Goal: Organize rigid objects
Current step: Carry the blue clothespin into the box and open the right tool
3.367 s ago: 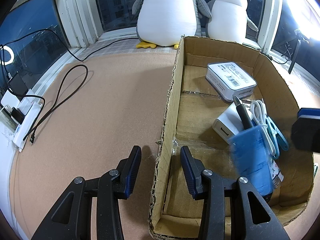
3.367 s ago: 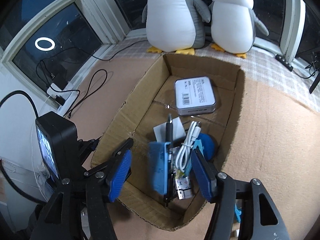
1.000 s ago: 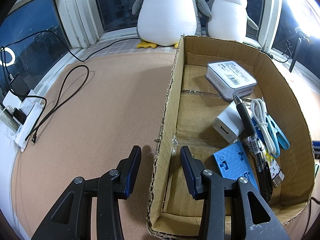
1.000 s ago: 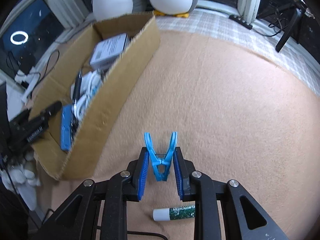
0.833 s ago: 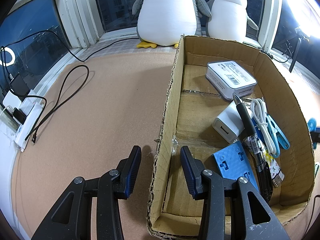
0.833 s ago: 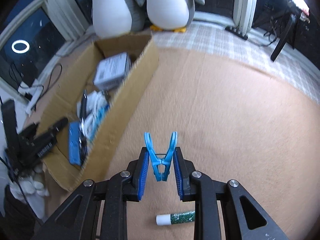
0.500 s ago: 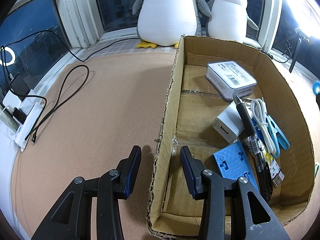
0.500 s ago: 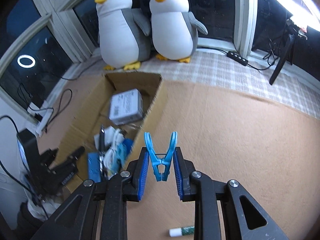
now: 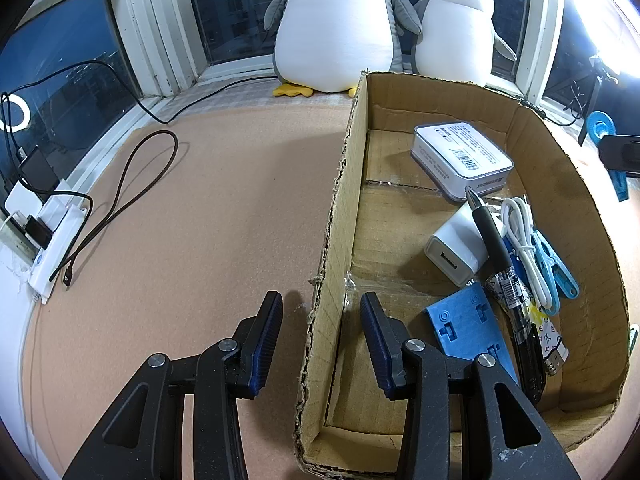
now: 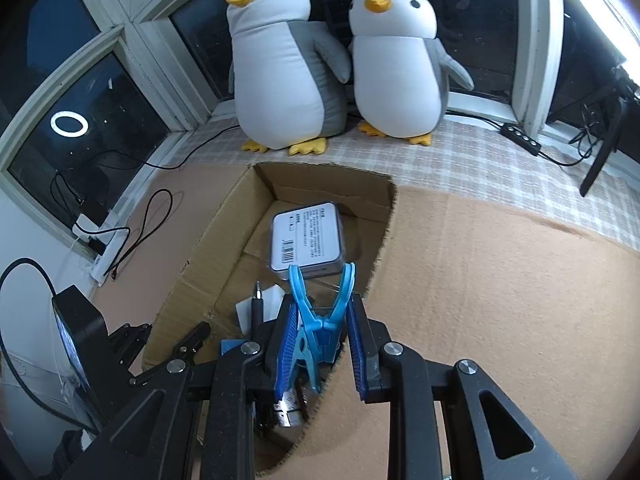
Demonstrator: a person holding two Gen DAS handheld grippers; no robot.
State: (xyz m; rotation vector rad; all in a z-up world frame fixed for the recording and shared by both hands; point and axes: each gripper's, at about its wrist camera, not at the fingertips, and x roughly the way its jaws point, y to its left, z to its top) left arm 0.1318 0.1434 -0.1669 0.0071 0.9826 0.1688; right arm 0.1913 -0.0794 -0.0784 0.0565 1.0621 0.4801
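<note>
Compared with a second before, stood higher and farther toward 10 o'clock: right claw (image 10: 321, 302), formerly over bare desk, now hung above the right wall of the cardboard box (image 10: 200, 264). Kept its pads clamped on the blue clothespin (image 10: 320, 320), prongs pointing up toward 12 o'clock, exactly as before. Showed in the left wrist view only as a sliver at 3 o'clock, beyond the box.

Left claw (image 9: 320, 300) unchanged: jaws apart, straddling the box's left wall without visibly touching it, gripping nothing.

Inside the box, as earlier: white tin (image 9: 464, 160) toward 1 o'clock, white charger (image 9: 456, 248), black pen (image 9: 496, 248), coiled white cable (image 9: 524, 240), a second clothespin (image 9: 556, 268) and a blue plastic plate (image 9: 468, 328) toward 4 o'clock.

Covered in a tan, cork-like layer: the desk (image 9: 200, 220). Spread with checked cloth (image 10: 500, 160) at the far edge, under two plush penguins (image 10: 280, 72). Dark window panes (image 9: 72, 64) behind; a white power strip (image 9: 52, 232) with black cords at 9 o'clock.
</note>
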